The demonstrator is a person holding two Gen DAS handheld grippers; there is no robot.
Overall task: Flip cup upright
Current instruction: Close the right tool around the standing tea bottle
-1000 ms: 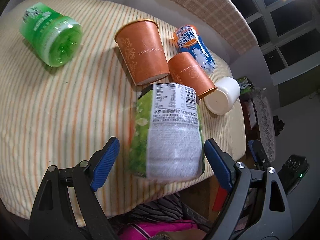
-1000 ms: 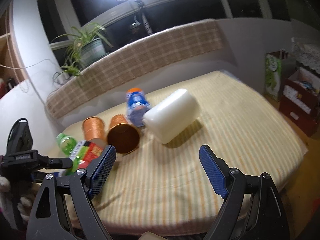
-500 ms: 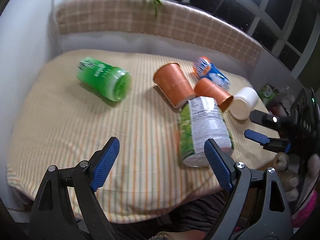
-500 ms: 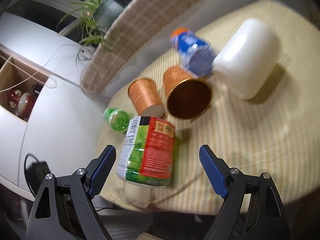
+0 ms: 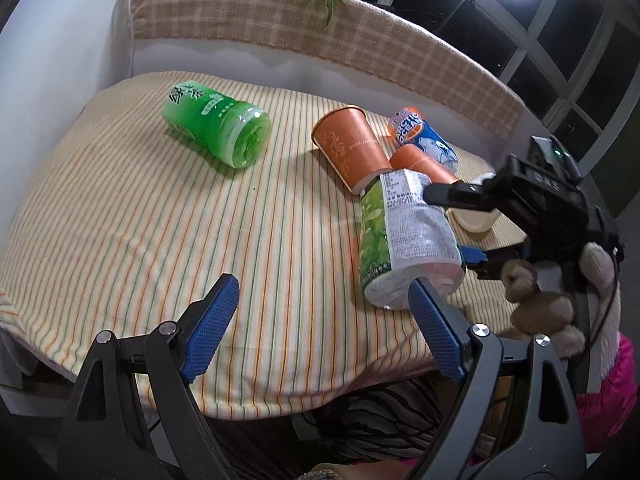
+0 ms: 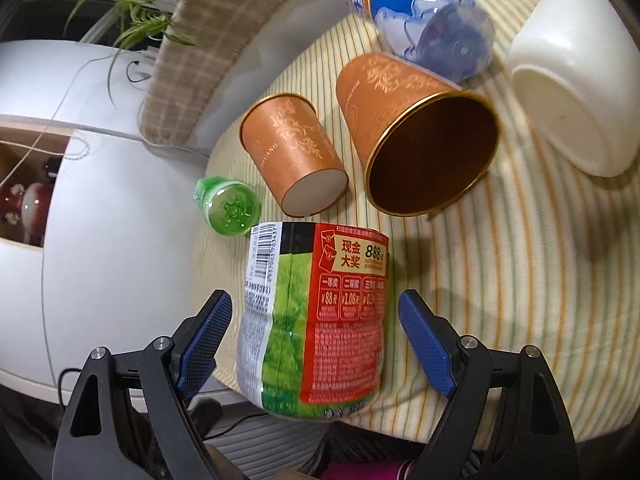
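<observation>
Right gripper (image 6: pixel 310 318): spread wide, nothing held, the lying labelled bottle (image 6: pixel 316 320) flanked untouched. Left gripper (image 5: pixel 320 330): spread wide, empty. Two orange cups (image 6: pixel 420 136) lain sideways beyond.

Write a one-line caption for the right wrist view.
Open right gripper straddles a toppled labelled bottle; two orange cups lie beyond.

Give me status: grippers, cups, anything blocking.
Right hand-held gripper open, straddling green-label bottle; left hand-held gripper open, empty. Both orange cups on their sides. That bottle lies before them.
</observation>
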